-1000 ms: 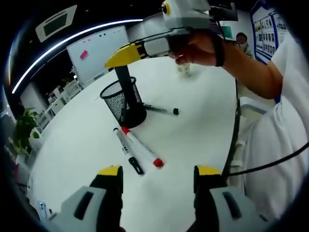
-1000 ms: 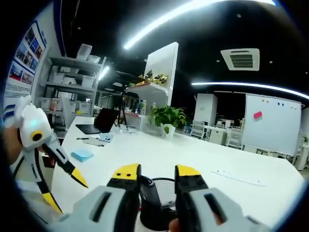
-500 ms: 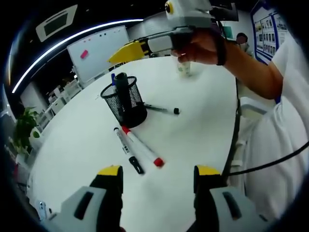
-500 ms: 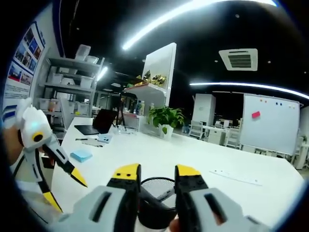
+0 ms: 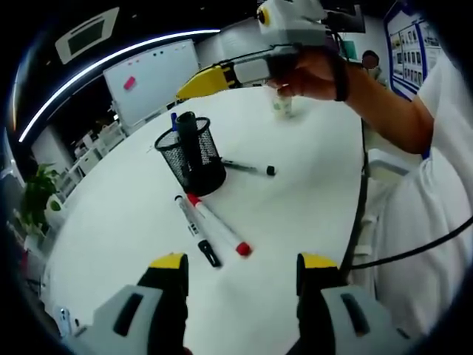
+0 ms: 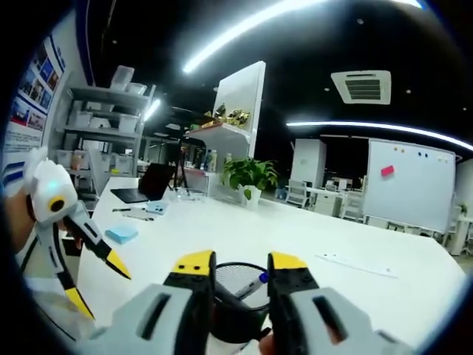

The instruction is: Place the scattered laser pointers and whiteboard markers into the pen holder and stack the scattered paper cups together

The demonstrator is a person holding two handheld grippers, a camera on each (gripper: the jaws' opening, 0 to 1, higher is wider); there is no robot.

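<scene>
Pen holder (image 5: pixel 191 157) has some pens | markers (image 5: pixel 214 225) on tabletop (image 5: pixel 295 214) remain | left hand-held gripper (image 5: pixel 240 260) open, empty | right hand-held gripper (image 6: pixel 240 260) parted, empty.

A white table (image 5: pixel 310 200) spreads wide in the left gripper view. Behind it stands a whiteboard (image 5: pixel 148 78) with a pink note (image 5: pixel 128 83) stuck near its top — and a potted plant (image 5: pixel 33 196) sits off at the left edge. Posters (image 5: pixel 408 44) hang on the far wall at the upper right.

In the right gripper view, a laptop (image 6: pixel 144 186) lies open on the table's far end, with a blue pad of notes (image 6: pixel 120 234) nearer. A leafy plant (image 6: pixel 247 176) stands beyond the table beside a tall white panel (image 6: pixel 240 111). Metal shelves (image 6: pixel 100 140) hold boxes at the left — a ceiling vent (image 6: pixel 362 85) and a long strip light (image 6: pixel 295 22) sit overhead.
</scene>
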